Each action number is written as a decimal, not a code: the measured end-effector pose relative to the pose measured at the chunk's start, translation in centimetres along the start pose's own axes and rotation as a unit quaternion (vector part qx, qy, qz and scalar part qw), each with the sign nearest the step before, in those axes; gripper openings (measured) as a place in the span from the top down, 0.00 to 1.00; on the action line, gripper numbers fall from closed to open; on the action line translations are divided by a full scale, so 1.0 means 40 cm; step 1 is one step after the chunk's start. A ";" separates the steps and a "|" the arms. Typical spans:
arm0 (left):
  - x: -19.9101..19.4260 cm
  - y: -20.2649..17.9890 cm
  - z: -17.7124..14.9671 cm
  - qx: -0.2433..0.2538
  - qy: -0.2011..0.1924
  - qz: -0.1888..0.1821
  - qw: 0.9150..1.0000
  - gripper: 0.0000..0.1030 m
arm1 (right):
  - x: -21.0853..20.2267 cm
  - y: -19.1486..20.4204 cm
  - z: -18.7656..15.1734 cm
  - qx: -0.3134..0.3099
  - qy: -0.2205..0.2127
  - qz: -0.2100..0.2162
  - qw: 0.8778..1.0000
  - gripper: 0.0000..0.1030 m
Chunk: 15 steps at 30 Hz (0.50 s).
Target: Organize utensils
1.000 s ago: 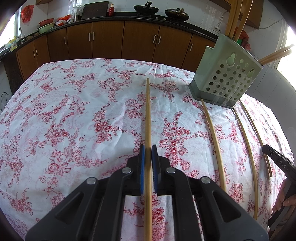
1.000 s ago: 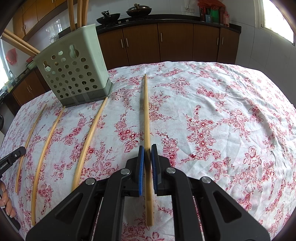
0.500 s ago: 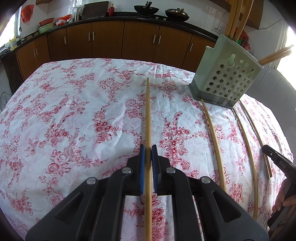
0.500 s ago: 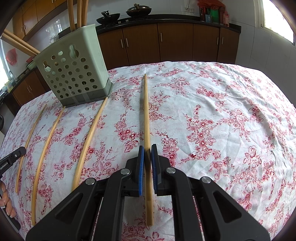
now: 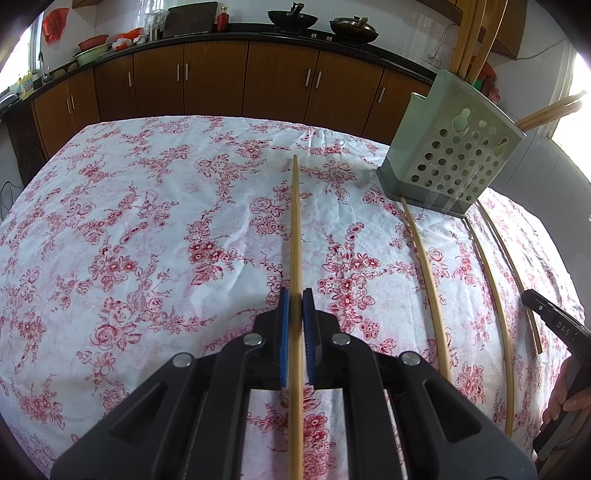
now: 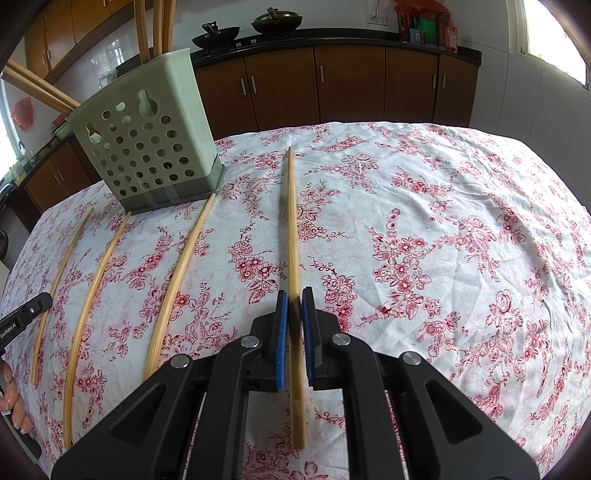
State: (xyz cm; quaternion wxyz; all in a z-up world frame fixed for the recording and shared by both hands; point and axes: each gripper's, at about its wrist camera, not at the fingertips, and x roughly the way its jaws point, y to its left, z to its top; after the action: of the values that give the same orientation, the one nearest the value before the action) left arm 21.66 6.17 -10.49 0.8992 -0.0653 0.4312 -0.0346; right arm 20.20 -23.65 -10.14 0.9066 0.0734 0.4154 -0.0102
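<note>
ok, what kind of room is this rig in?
Most likely a home kitchen: brown cabinets under a dark counter, woks on a stove, and a table under a floral cloth with a chopstick holder.

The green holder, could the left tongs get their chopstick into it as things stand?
Probably yes: the left tongs grip a chopstick, and bare cloth lies between them and the green holder, whose top is only partly filled.

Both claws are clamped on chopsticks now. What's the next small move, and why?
Probably lift the right claw first, raising its chopstick off the tablecloth toward the green holder. Both claws are shut on chopsticks that lie flat, and the holder stands nearer the right one.
</note>
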 end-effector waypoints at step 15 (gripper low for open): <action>-0.046 -0.050 -0.069 0.073 0.005 0.049 0.996 0.91 | -0.020 0.003 -0.031 -0.008 0.001 0.005 1.000 0.91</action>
State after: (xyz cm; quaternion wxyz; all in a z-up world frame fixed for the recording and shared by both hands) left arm 18.34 4.15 -10.48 0.9000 0.0216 0.4349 -0.0221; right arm 18.73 -23.39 -10.32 0.9069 0.0682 0.4158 -0.0018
